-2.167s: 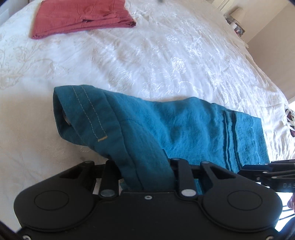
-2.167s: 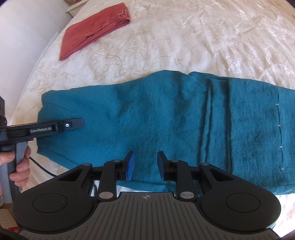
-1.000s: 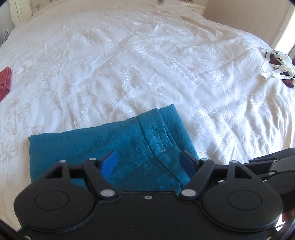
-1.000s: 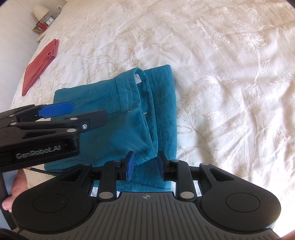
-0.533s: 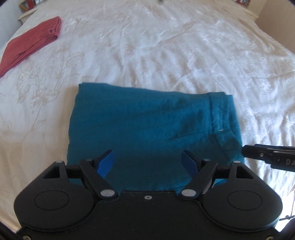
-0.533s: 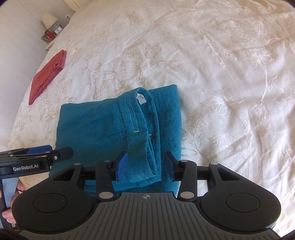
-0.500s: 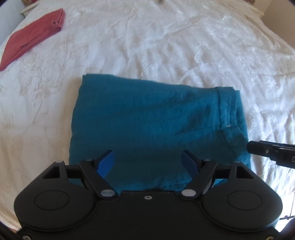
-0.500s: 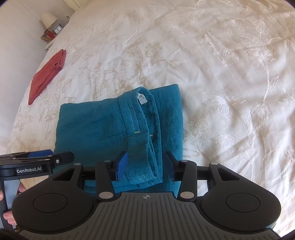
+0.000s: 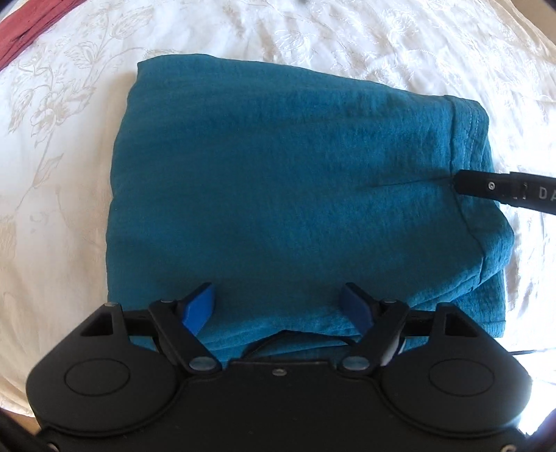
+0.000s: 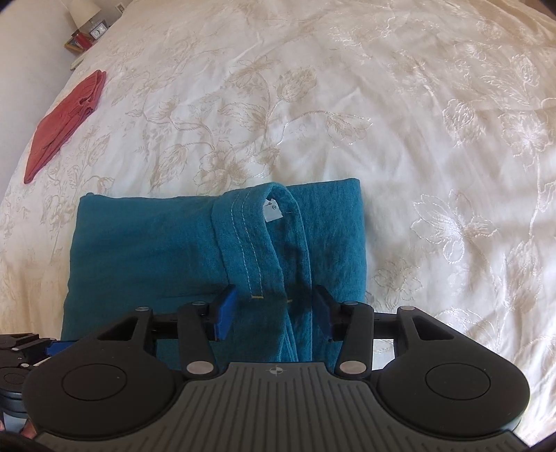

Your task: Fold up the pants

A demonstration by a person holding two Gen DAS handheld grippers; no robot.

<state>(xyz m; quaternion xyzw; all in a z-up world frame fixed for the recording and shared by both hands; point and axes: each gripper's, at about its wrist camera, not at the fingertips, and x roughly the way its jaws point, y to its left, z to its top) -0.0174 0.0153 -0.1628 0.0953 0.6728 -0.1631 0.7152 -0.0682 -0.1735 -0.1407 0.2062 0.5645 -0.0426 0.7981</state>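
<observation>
The teal pants lie folded into a compact rectangle on the white bedspread. My left gripper is open, its blue pads over the near edge of the folded stack, holding nothing. In the right wrist view the pants show their stitched waistband with a white label lying across the top. My right gripper is open with the waistband between its jaws, not clamped. One finger of the right gripper reaches onto the pants' right edge in the left wrist view.
A folded red garment lies far left on the bed, also at the top left corner of the left wrist view. A nightstand with a lamp and clock stands beyond the bed. The embroidered white bedspread stretches right.
My left gripper let go of the pants after carrying the waistband end over, then moved closer over the stack. My right gripper has opened wider and moved lower over the waistband.
</observation>
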